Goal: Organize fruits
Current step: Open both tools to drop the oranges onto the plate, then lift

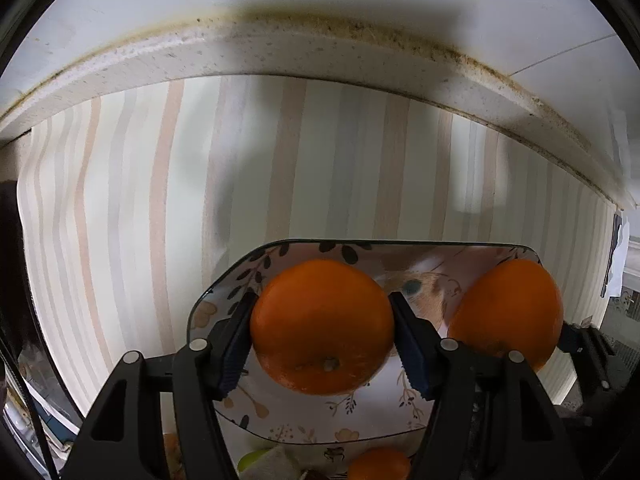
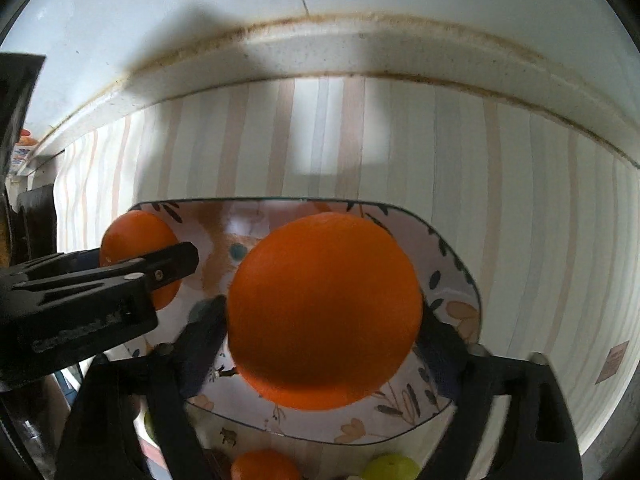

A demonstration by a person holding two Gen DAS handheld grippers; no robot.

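Note:
My left gripper (image 1: 322,328) is shut on an orange (image 1: 322,326) and holds it over a floral plate (image 1: 224,292). My right gripper (image 2: 324,320) is shut on a second orange (image 2: 324,308) over the same plate (image 2: 460,280). The right-held orange also shows at the right of the left wrist view (image 1: 508,312). The left gripper and its orange (image 2: 132,236) show at the left of the right wrist view. A third orange (image 1: 378,464) lies below the plate, also in the right wrist view (image 2: 264,466).
The plate rests on a striped cloth (image 1: 160,200) on a counter against a white wall (image 1: 320,0). A green fruit (image 2: 390,466) lies near the third orange, below the plate. Dark objects stand at the far left (image 2: 16,120).

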